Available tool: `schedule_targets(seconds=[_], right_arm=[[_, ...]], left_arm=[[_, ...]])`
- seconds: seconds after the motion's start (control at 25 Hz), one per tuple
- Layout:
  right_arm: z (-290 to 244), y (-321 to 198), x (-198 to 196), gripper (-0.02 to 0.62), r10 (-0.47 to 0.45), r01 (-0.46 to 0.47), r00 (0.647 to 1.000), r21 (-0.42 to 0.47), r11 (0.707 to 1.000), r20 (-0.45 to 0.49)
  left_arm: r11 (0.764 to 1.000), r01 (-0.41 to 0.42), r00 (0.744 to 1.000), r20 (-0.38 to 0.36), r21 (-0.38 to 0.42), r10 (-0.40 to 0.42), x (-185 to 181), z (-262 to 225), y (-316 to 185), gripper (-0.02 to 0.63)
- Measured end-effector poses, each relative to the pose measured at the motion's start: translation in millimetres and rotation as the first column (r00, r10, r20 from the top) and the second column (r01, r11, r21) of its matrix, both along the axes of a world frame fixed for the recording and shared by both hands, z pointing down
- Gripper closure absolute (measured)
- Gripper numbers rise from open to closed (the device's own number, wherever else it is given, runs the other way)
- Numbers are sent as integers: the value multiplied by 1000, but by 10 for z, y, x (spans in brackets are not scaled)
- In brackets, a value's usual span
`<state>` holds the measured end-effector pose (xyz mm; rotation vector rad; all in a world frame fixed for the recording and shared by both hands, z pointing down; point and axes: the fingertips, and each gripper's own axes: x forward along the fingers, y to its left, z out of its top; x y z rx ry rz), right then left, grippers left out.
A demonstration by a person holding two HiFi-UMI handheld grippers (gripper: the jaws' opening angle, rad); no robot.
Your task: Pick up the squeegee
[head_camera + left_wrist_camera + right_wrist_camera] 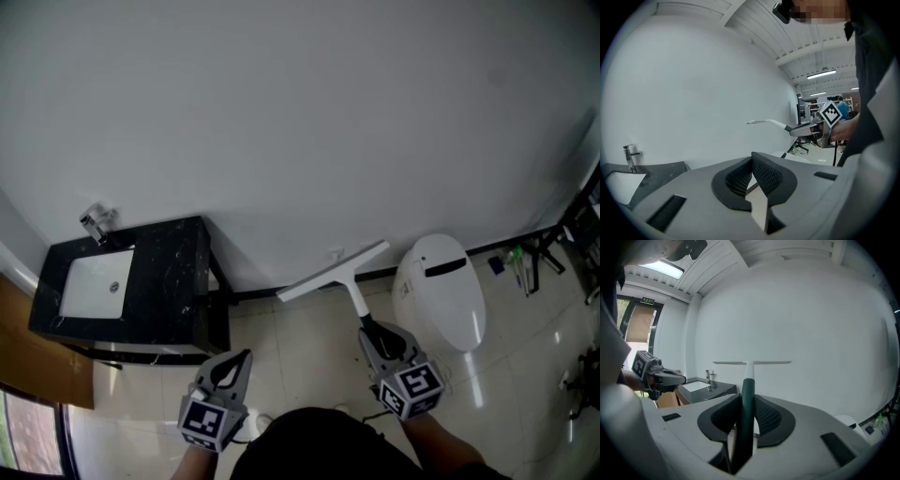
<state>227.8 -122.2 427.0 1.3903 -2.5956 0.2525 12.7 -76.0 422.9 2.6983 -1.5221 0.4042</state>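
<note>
The squeegee point(335, 271) has a long white blade and a dark green handle. My right gripper point(377, 334) is shut on that handle and holds the squeegee in the air in front of the white wall. In the right gripper view the handle point(747, 397) runs up between the pads to the level blade point(752, 363). My left gripper point(238, 362) hangs lower left of it, shut with nothing between its pads point(761, 174). The left gripper view shows the squeegee point(766, 122) and the right gripper point(806, 130) off to the right.
A black vanity with a white sink point(97, 284) and a chrome tap point(95, 224) stands at the left. A white toilet point(441, 292) sits to the right of the squeegee. Bottles and a dark rack point(525, 262) stand at the far right, on a pale tiled floor point(300, 366).
</note>
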Motion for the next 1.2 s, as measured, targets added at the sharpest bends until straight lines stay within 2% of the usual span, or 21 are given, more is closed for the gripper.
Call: schedule_targets(seconds=[0.32,0.92,1.2], right_arm=[[-78,-22,-110,497,-31,31,999,12,999,-36],[-78,-42,-98,498,-54,55,997,13,998,-53],[-69,-35,-82,499,-48,48,998,13,999,-28]], left_arm=[[1000,26,999,-25,4,-26,-91,-8,20,604],[999,40,999,-22,4,-40,-49,18,44,604],[999,48,999,-23,-5,-48,-32,0,58,604]])
